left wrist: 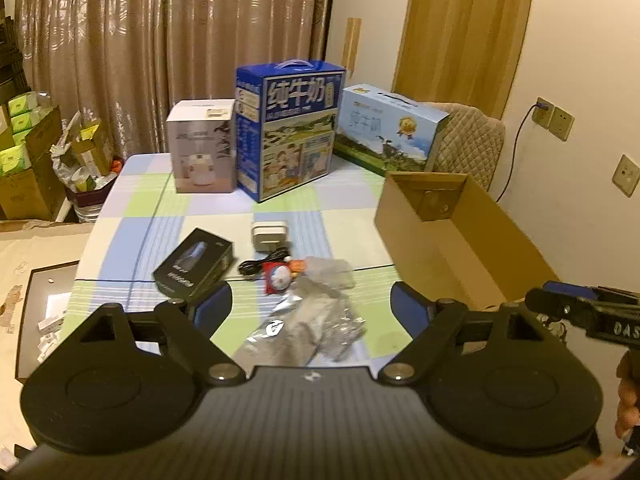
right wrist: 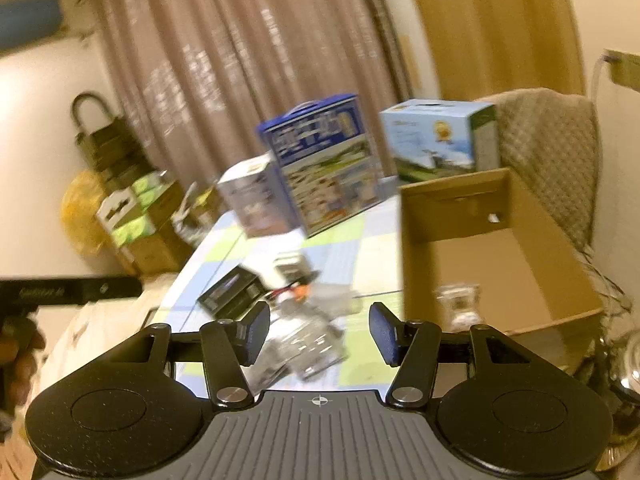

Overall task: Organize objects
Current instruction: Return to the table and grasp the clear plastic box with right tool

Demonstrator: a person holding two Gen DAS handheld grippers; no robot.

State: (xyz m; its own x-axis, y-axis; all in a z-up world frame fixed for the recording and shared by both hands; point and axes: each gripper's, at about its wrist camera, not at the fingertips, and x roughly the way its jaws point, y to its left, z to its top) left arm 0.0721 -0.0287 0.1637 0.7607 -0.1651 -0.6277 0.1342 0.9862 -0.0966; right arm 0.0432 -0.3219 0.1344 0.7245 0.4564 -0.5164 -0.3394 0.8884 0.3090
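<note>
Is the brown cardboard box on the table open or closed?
Open. The cardboard box has no lid or flaps over its top, and both views look straight down onto its bare inner walls and floor.

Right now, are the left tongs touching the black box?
Apart. The left wrist view shows the left tongs open and empty above the table, while the black box lies flat beyond them.

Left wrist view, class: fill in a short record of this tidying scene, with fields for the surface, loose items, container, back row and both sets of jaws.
surface: table with a checked cloth
loose items: black box, white charger, black cable, clear plastic bags
container: open cardboard box at the right; a glass item shows inside it
back row: white box, blue milk carton, light blue carton
left gripper: jaws open, nothing held
right gripper: jaws open, nothing held
</note>
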